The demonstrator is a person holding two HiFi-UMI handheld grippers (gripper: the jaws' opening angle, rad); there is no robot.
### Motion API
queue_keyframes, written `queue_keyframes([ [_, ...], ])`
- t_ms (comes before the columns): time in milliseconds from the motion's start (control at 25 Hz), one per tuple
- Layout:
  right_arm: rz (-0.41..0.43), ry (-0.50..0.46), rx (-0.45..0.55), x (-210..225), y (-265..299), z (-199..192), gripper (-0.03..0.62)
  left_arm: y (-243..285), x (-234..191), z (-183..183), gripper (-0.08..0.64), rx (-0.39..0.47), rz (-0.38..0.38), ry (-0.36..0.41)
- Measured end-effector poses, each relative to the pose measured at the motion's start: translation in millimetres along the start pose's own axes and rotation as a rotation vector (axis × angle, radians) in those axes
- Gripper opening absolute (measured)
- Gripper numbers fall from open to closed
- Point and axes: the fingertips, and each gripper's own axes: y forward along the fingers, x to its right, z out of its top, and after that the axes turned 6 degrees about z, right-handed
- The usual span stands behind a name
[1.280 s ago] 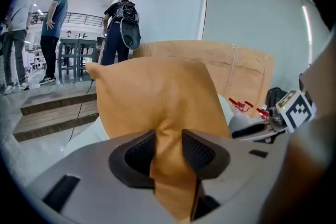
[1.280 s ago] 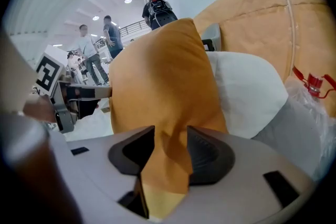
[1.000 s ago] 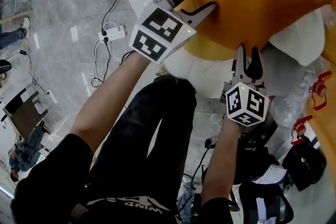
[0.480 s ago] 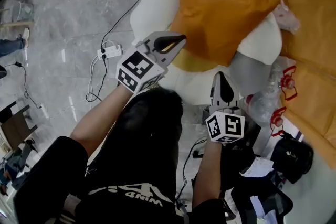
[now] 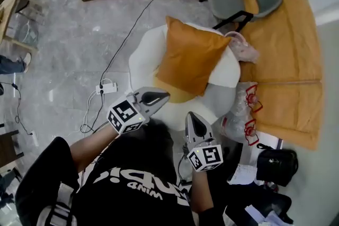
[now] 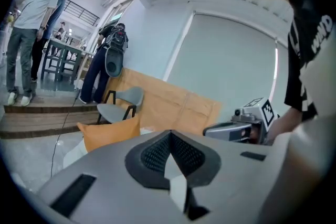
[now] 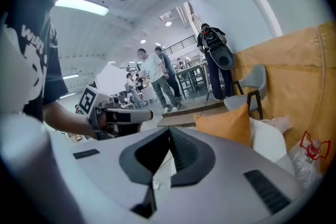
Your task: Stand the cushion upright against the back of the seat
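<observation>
Both tools are shut with nothing between the jaws. The left tool [image 5: 163, 96] and right tool [image 5: 190, 116] are held in front of us, clear of the seat [image 5: 140, 61], and each gripper view shows its own pads pressed together, empty. We see the cushion [image 5: 189, 62] on the seat, standing on its lower edge with its face leaning toward the seat's back and its top edge at the far side. Neither tool touches it. We judge the task done or nearly so, since the cushion looks upright against the back. It lies straight ahead of both tools, past the seat's near edge. In the head view its long axis runs from the near edge up toward the far left corner, slightly skewed. The left tool is nearer, just off the cushion's near left corner. The right tool sits further back, off the seat's near right edge. If a nudge is needed, we'd give it to the left tool, with its jaws opened first.
</observation>
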Motion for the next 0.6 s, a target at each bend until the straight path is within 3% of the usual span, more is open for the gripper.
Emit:
queue_keyframes([
  [200, 0.065, -0.047, 0.057, -65, -31, 36, 0.020, -50, 57, 39, 0.006, 0.053, -0.016, 0.085],
  [360, 0.096, -0.026, 0.096, -91, -45, 44, 0.021, -71, 87, 50, 0.006, 0.081, -0.022, 0.154],
  [600, 0.114, 0.013, 0.132, -102, -55, 45, 0.021, -87, 106, 59, 0.006, 0.123, -0.022, 0.140],
])
